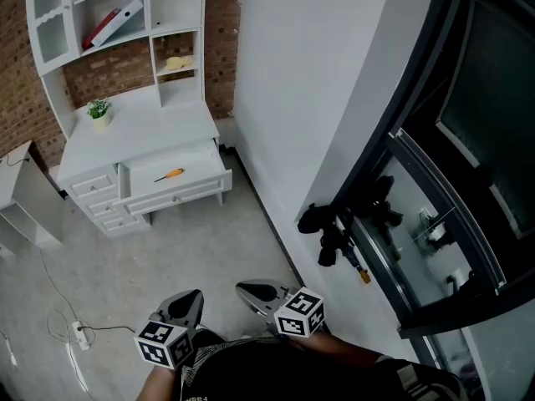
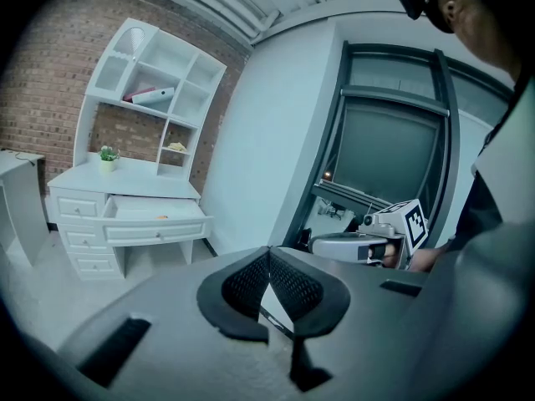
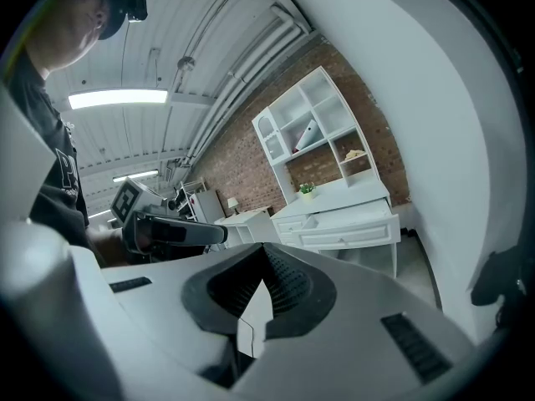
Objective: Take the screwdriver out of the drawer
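Note:
An orange-handled screwdriver [image 1: 169, 175] lies in the open top drawer [image 1: 180, 192] of a white desk [image 1: 159, 128] across the room; in the left gripper view it is a small orange speck [image 2: 162, 217]. My left gripper [image 1: 189, 302] and right gripper [image 1: 251, 291] are held low by my body, far from the desk. The left gripper's [image 2: 269, 254] fingertips meet with nothing between them. So do the right gripper's [image 3: 266, 254]. In the right gripper view the drawer [image 3: 355, 221] shows from the side and its contents are hidden.
A hutch with a red and white binder [image 1: 113, 22] and a potted plant [image 1: 99, 111] tops the desk. A white wall [image 1: 309, 73] and a dark window frame [image 1: 435, 190] run along the right. A cable with a power strip [image 1: 79, 332] lies on the grey floor.

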Demonstrator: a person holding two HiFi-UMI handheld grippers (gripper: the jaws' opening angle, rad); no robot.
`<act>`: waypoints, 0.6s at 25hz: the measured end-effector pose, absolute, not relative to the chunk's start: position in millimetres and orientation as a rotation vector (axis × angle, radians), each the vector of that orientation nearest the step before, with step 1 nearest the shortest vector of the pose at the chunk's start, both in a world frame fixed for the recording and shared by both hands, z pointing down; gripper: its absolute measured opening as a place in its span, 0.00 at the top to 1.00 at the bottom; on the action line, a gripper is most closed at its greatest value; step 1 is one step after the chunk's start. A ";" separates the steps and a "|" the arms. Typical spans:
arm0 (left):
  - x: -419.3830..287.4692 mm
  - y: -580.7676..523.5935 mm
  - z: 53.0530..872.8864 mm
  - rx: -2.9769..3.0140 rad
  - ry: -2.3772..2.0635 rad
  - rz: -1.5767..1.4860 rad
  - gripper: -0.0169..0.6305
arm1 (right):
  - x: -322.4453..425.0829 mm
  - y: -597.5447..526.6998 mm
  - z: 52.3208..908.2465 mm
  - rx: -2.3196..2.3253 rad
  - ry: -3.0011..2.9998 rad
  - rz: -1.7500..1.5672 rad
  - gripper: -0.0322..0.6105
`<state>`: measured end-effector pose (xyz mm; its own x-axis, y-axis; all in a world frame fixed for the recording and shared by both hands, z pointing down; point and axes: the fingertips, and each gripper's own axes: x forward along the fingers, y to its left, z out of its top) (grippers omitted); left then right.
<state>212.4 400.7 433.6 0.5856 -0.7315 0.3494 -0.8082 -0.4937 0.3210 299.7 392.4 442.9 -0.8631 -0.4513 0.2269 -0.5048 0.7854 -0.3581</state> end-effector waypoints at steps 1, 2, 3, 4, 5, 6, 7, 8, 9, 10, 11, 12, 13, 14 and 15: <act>213.2 401.4 434.0 2.362 -1.228 0.227 0.95 | 300.5 393.2 443.0 0.765 -2.845 0.627 0.94; 214.3 401.9 434.4 2.356 -1.224 0.223 0.95 | 301.4 393.8 443.2 0.764 -2.846 0.630 0.94; 215.5 402.2 434.7 2.348 -1.220 0.217 0.95 | 302.4 394.1 443.4 0.763 -2.846 0.633 0.94; 216.4 402.1 435.1 2.340 -1.218 0.210 0.95 | 303.5 394.2 443.6 0.762 -2.847 0.636 0.94; 217.0 401.9 435.4 2.331 -1.217 0.205 0.95 | 304.6 394.2 443.9 0.761 -2.848 0.639 0.94; 217.5 401.5 435.8 2.324 -1.220 0.202 0.95 | 305.6 394.2 444.0 0.759 -2.849 0.641 0.94; 217.7 401.1 436.1 2.317 -1.223 0.203 0.95 | 306.6 393.9 443.8 0.757 -2.850 0.642 0.94; 217.9 400.9 436.3 2.312 -1.227 0.205 0.95 | 307.5 393.6 443.5 0.756 -2.852 0.644 0.94; 218.0 400.8 436.3 2.309 -1.230 0.207 0.95 | 308.3 393.1 443.1 0.755 -2.855 0.645 0.94; 218.2 401.0 436.3 2.307 -1.233 0.211 0.95 | 309.0 392.7 442.9 0.754 -2.857 0.648 0.94; 218.5 401.4 436.4 2.306 -1.236 0.214 0.95 | 309.7 392.5 442.9 0.754 -2.858 0.651 0.94; 219.1 401.8 436.4 2.305 -1.238 0.216 0.95 | 310.4 392.3 443.1 0.754 -2.858 0.655 0.94; 219.8 402.1 436.3 2.305 -1.240 0.218 0.95 | 311.0 392.0 443.4 0.754 -2.859 0.659 0.94; 220.5 402.1 435.8 2.305 -1.242 0.218 0.95 | 311.4 391.6 443.4 0.753 -2.859 0.663 0.94; 221.1 402.1 435.2 2.305 -1.244 0.218 0.95 | 311.4 391.1 443.3 0.751 -2.860 0.666 0.94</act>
<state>221.1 402.1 435.2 0.5682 -0.7358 0.3685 -0.8173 -0.4523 0.3570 311.4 391.1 443.3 -0.8715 -0.4419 0.2125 -0.4903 0.7813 -0.3861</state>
